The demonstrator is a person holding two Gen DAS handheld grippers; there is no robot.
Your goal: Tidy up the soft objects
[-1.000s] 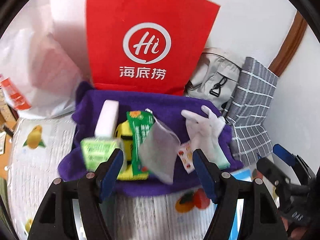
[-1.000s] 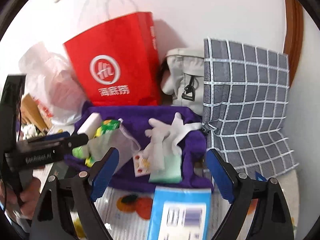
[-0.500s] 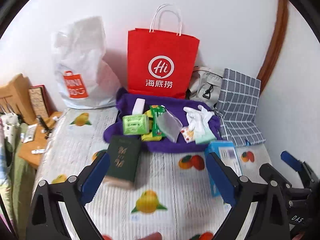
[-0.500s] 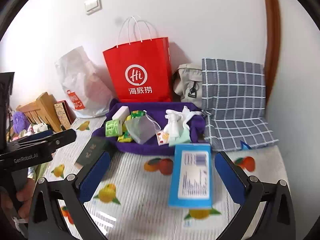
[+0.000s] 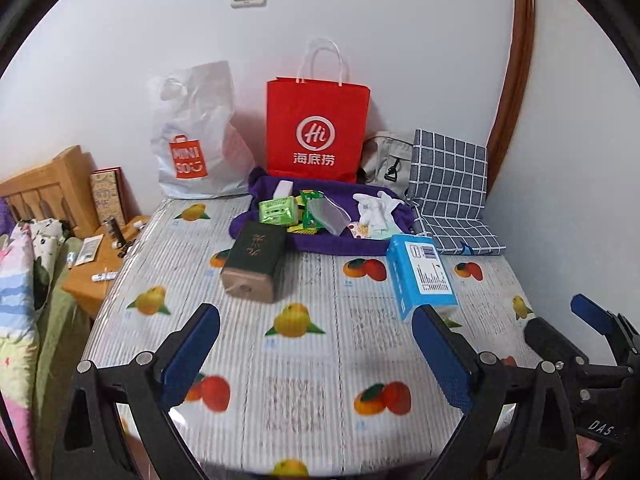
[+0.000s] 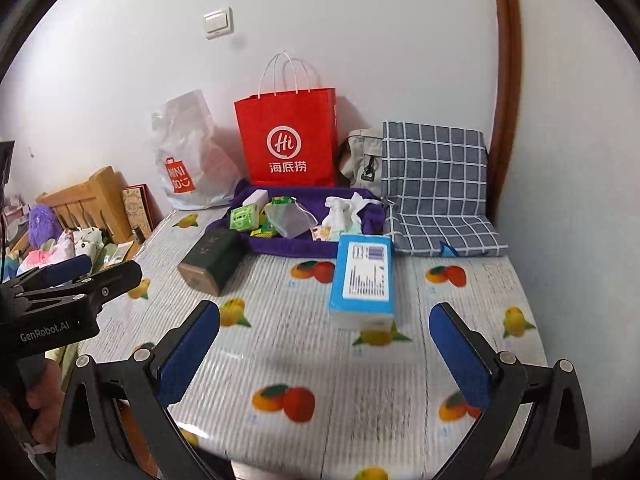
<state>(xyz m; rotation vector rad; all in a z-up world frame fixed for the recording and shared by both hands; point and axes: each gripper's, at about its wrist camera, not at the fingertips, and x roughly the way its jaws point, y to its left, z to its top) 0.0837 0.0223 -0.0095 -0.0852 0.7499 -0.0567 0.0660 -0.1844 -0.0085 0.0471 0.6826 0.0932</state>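
Note:
A purple towel lies at the back of the table. On it sit a white sponge, a green tissue pack, a grey mesh pouch and white gloves. My left gripper is open and empty over the table's front. My right gripper is open and empty, also near the front, well short of the towel.
A dark green box and a blue box stand in front of the towel. A red paper bag, a white plastic bag, a grey bag and a checked cushion line the wall. A wooden bedside shelf is left.
Both grippers have pulled back from close over the purple towel to the table's front edge. The whole table and both boxes have come into view. Both stayed open.

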